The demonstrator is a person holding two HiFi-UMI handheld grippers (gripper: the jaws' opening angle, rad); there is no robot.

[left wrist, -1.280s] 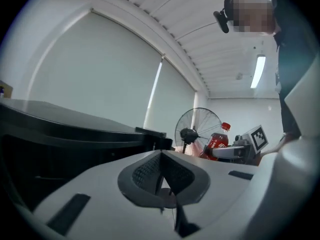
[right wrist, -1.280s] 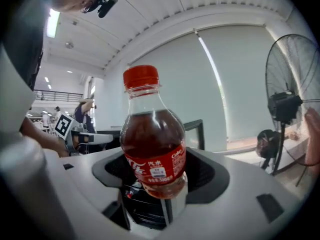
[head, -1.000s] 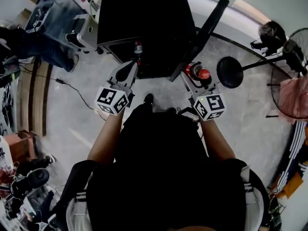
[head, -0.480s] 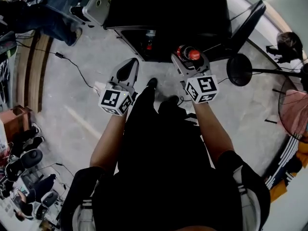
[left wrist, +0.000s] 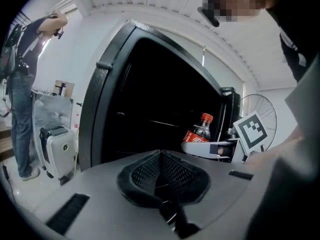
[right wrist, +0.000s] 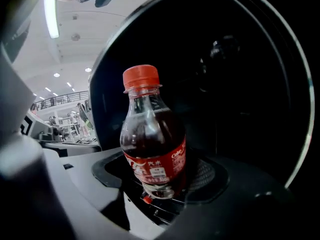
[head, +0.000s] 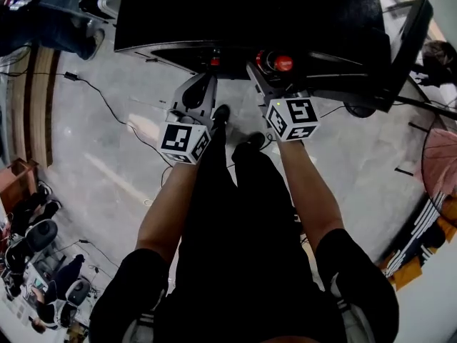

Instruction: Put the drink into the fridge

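**Drink** (right wrist: pixel 152 139): cola bottle with red cap, red label and dark contents. It is held upright in the right hand-held gripper (head: pixel 275 68), whose jaws are clamped on its lower body. It is located at the mouth of the fridge (head: pixel 243 13), with the cap seen against the dark opening. It is not yet set down inside.

**Left hand-held gripper** (left wrist: pixel 160 170): the jaws are pressed together and nothing is held. It is carried beside the right one and pointed at the same opening.

**Fridge:** black cabinet, with the door (head: pixel 410 38) swung open at the right. The interior is dark and the shelves are barely made out.

**Change noted:** compared with a second ago, the fridge is seen much nearer in the head view. The bottle, then short of the cabinet and above the floor (head: pixel 107 141), is now found at its front edge.

**Bearing on task:** the approach is judged nearly complete. Insertion, placement and release are still to be done.
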